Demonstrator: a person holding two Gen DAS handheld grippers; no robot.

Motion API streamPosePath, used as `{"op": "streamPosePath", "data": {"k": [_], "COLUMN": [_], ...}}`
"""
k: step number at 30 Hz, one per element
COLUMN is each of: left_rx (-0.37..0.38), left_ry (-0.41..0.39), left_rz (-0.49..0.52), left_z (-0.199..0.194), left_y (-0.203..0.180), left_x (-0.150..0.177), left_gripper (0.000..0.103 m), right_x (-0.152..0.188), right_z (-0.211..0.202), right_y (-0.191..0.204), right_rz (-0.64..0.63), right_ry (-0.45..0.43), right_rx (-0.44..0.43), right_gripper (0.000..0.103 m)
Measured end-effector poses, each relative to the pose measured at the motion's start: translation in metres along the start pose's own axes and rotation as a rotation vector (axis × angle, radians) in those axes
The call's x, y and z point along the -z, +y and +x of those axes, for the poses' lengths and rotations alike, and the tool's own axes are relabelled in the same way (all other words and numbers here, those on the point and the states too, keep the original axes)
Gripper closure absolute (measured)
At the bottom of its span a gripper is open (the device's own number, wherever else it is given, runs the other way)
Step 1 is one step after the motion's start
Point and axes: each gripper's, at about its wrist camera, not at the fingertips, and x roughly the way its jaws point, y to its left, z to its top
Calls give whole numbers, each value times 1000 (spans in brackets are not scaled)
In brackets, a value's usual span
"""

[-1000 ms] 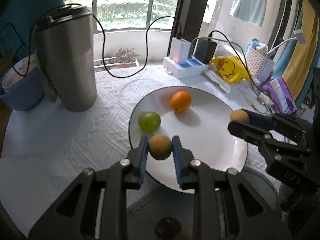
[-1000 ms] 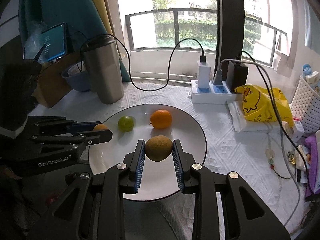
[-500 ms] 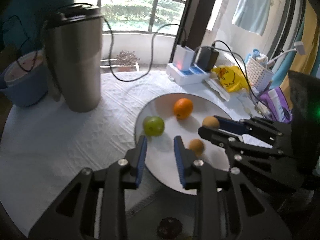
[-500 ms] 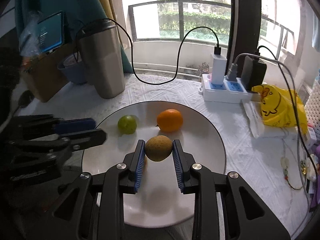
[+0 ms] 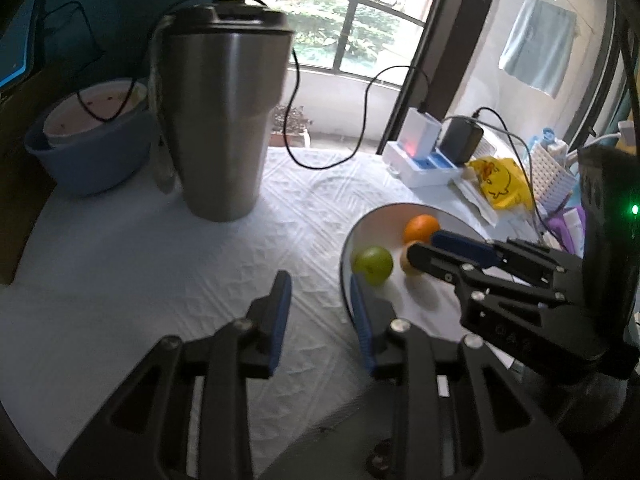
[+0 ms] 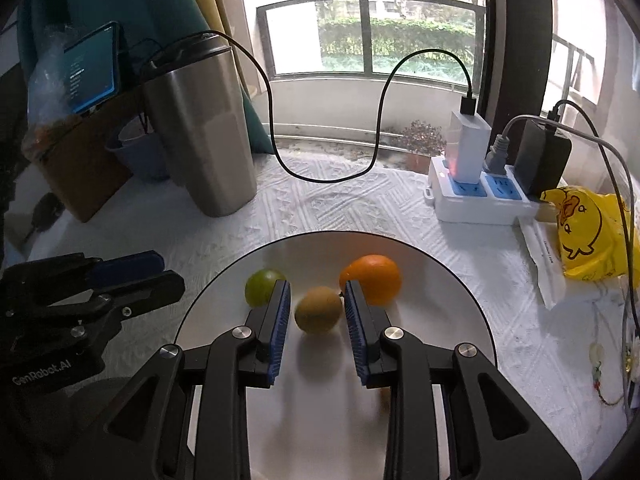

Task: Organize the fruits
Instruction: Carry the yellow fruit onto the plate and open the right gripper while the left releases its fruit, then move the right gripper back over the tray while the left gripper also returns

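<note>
Right claw: my right gripper [image 6: 316,314] brackets the brown fruit [image 6: 318,309], gaps visible at both pads, unclamped.
Left claw: my left gripper [image 5: 318,316] is opening, empty.
Fruit: on plate [image 6: 452,280], between lime [image 6: 260,286] and orange [image 6: 374,276].
Risk: it may roll when I withdraw.

"GenRobot.AI" in white on the left tool [image 6: 134,276] body, other print illegible
</note>
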Motion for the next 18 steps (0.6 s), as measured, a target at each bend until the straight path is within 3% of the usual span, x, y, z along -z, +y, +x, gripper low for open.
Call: {"op": "streamPosePath", "data": {"k": [5,18], "left_rx": [4,-15], "left_ry": [-15,-79], "left_rz": [-13,24], "left_z": [-8,-56], "left_y": [2,-13], "left_x": [-1,13], "left_gripper": [60,60], "right_x": [2,31], "right_z": [-13,-73], "right_y": [1,4], "right_rz": [0,26], "right_ry": [-16,-46], "right_rx": [6,14], "right_gripper": [73,73]}}
